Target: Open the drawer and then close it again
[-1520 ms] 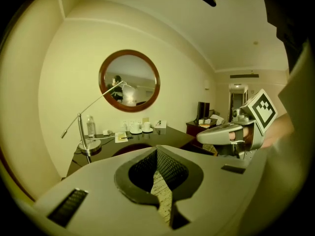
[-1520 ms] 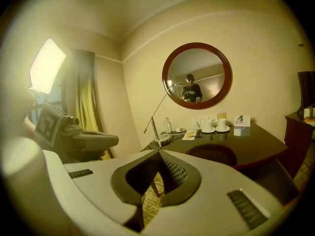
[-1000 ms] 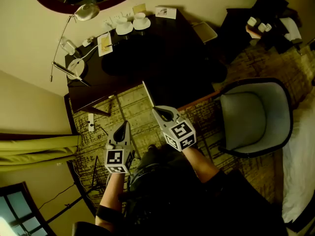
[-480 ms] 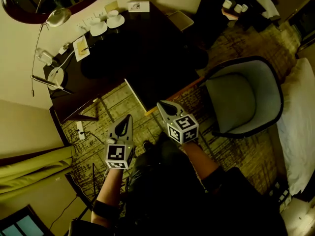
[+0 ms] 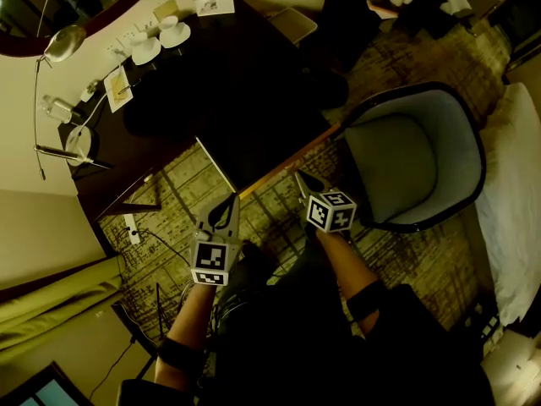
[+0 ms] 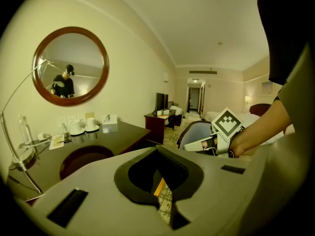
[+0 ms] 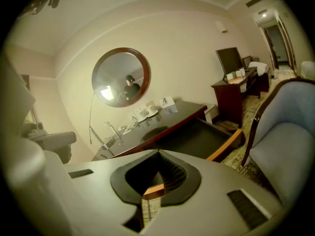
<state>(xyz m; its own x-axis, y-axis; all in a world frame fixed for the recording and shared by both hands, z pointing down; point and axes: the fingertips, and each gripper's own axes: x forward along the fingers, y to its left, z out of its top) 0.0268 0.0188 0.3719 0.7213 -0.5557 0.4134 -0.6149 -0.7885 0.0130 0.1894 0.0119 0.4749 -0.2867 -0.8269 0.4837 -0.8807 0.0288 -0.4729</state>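
Note:
The drawer of the dark desk stands pulled out, with an orange strip along its front edge. In the right gripper view the drawer shows open and dark inside. My left gripper is shut and empty, its tip close to the drawer's front left corner. My right gripper is also shut and empty, just in front of the front edge, apart from it. The left gripper view shows the right gripper out to the right.
A grey armchair stands right of the drawer. Cups on saucers, a card and a lamp sit at the desk's back. A power strip and cables lie on the patterned carpet at the left. A bed is at the far right.
The head view has swung left, so desk and chair sit further left. The right gripper has rolled and sunk in front of the drawer's front edge. The left gripper has neared the drawer's corner.

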